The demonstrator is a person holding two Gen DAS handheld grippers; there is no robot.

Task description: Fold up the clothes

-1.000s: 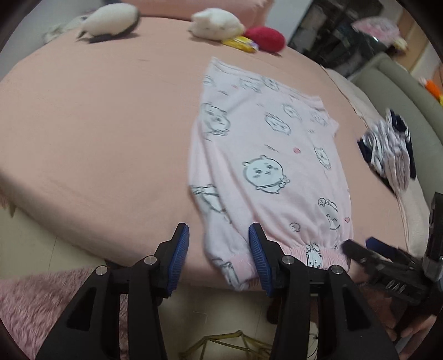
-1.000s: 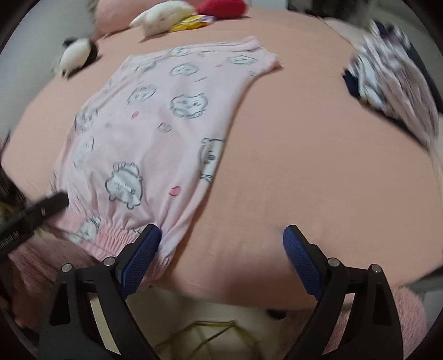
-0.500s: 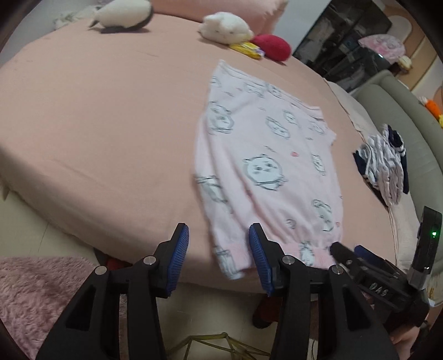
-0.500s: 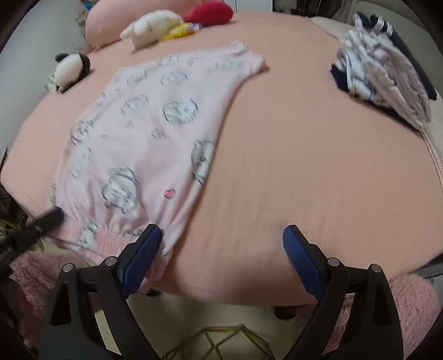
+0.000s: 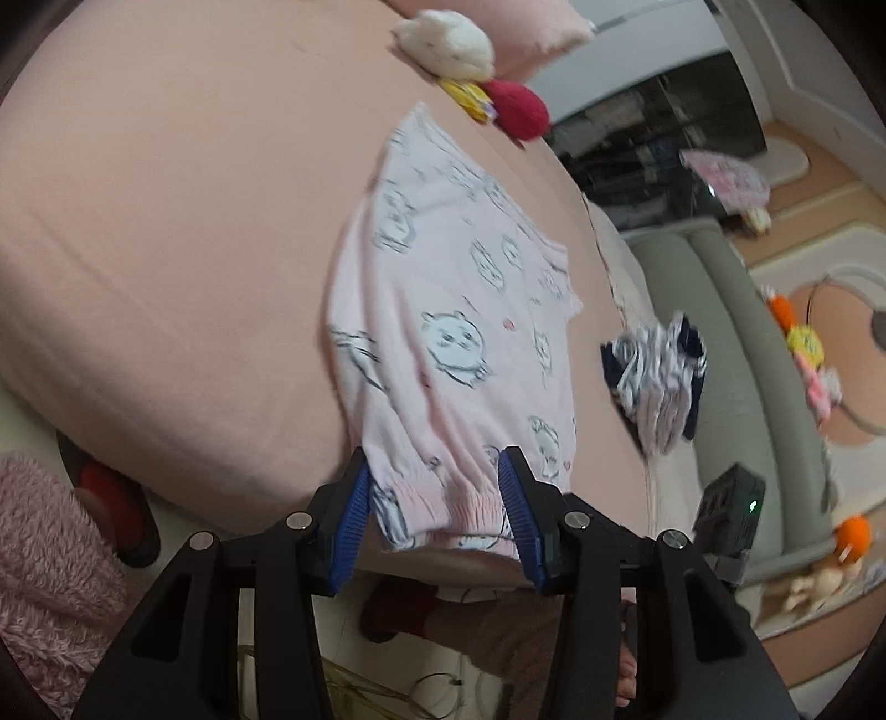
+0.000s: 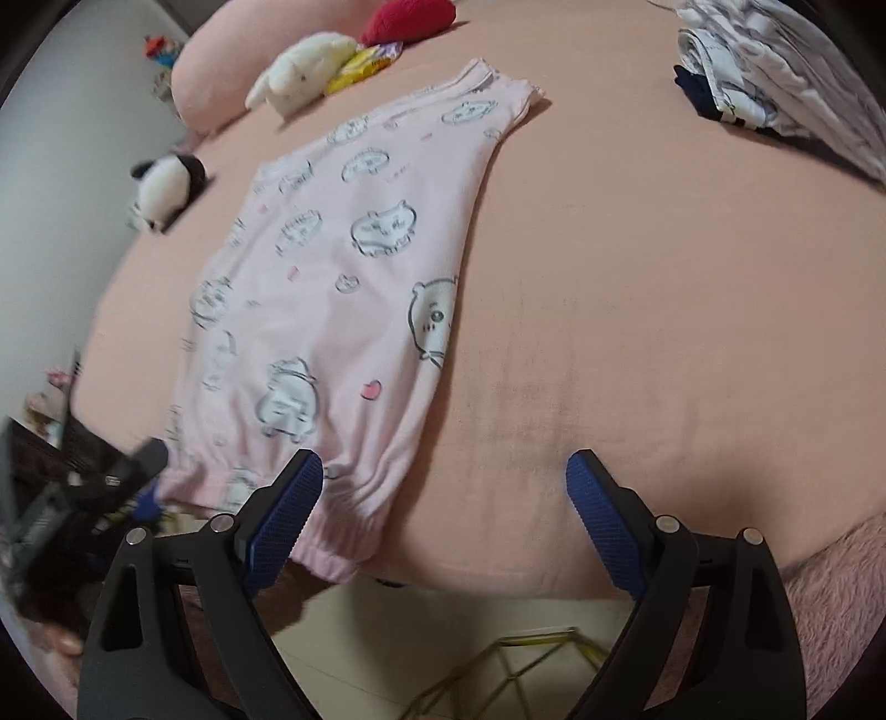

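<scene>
Left gripper: your blue-padded black fingers stand apart; the elastic waistband corner of the garment sits in the gap between them; whether the pads touch cloth, cannot tell; nothing pinched.
Right gripper: spread wide; its left pad lies over the waistband's right end; its right pad is over bare sheet; nothing gripped.
Garment: pale pink pyjama trousers with grey cartoon-animal print, folded lengthwise, flat on the bed; running straight ahead of your left tool and ahead-left of your right one; gathered waistband nearest both tools, drooping slightly over the bed's near edge; leg cuffs at the far end.
Bed: salmon-pink sheet; smooth; fills most of both views.
Second garment: crumpled navy-and-white striped cloth; on the sheet well right of the trousers; ahead-right of both tools.
Far end: white plush toy, red plush cushion and a yellow packet between them; all just beyond the cuffs.
Far left of right tool: black-and-white plush toy; apart from the trousers.
Below left tool: fluffy pink rug on the floor, to its left.
Other tool: your right gripper's body shows low right in the left view; your left one blurred at the right view's left edge.
</scene>
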